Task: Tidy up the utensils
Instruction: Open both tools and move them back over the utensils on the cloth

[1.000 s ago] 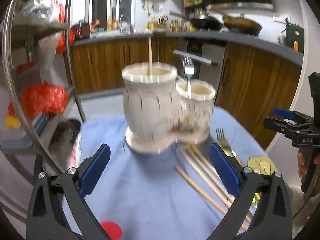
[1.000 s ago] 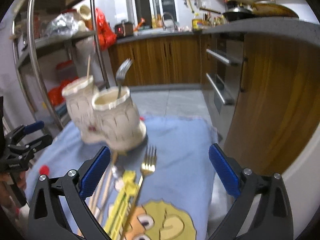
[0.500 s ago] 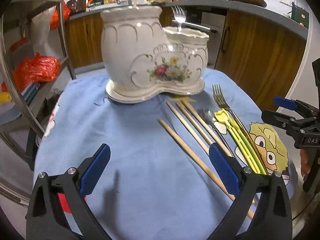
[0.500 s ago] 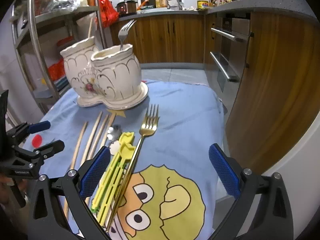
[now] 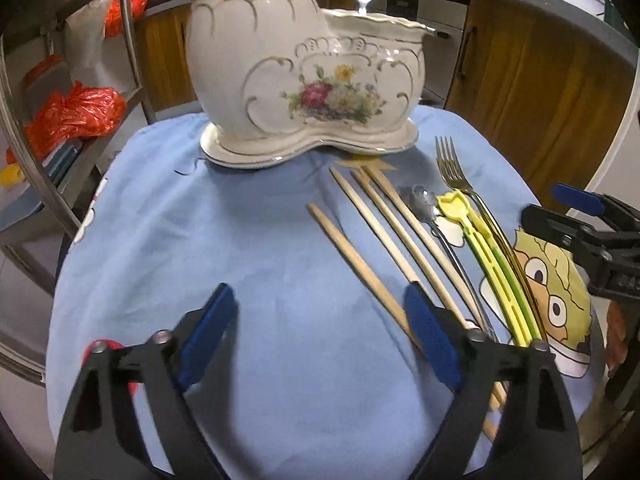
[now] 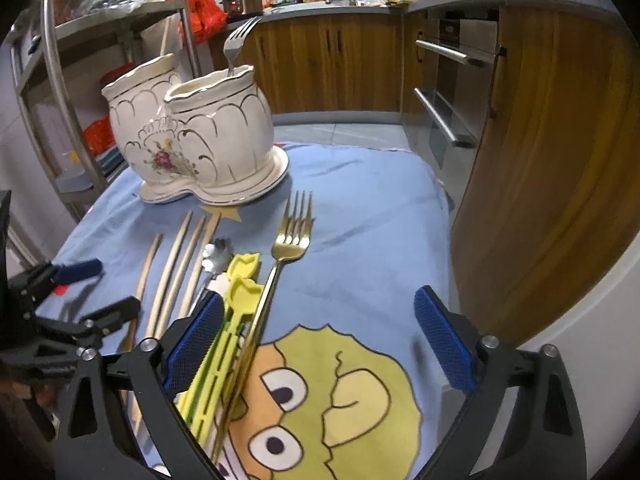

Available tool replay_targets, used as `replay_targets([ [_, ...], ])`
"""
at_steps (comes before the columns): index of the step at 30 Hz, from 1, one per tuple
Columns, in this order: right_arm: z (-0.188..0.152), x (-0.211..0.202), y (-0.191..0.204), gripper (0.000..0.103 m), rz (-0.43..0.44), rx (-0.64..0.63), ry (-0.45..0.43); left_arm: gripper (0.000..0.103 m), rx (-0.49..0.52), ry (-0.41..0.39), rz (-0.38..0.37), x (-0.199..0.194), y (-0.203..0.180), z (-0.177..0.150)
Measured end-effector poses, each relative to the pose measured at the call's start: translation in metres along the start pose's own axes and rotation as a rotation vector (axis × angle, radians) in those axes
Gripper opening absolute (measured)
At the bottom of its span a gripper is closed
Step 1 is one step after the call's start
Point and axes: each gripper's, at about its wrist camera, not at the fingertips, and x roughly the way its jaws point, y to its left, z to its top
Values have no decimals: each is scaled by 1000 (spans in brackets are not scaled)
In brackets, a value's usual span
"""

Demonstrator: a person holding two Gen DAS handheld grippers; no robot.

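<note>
Hovering over the desk, we hold our left gripper and right gripper wide, jaws just narrowing, empty; chopsticks and gold fork lie before the ceramic holder.

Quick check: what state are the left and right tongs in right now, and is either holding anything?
Left tongs: open, holding nothing, jaws just been closing.
Right tongs: open, holding nothing, jaws just been closing.

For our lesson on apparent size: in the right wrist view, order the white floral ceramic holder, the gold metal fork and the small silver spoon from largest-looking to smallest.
1. White floral ceramic holder, by far the bulkiest.
2. Gold metal fork, long but thin; it lies nearer the camera, which flatters it.
3. Small silver spoon, only partly visible past the right gripper's finger.
</note>
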Motion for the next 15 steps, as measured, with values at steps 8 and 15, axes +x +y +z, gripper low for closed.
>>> replay_targets([
  [8, 8, 22, 8, 30, 63, 45, 72, 49, 47, 5, -23, -2, -18, 3],
  [15, 16, 37, 14, 20, 54, 41, 111, 35, 56, 17, -14, 9, -21, 13],
])
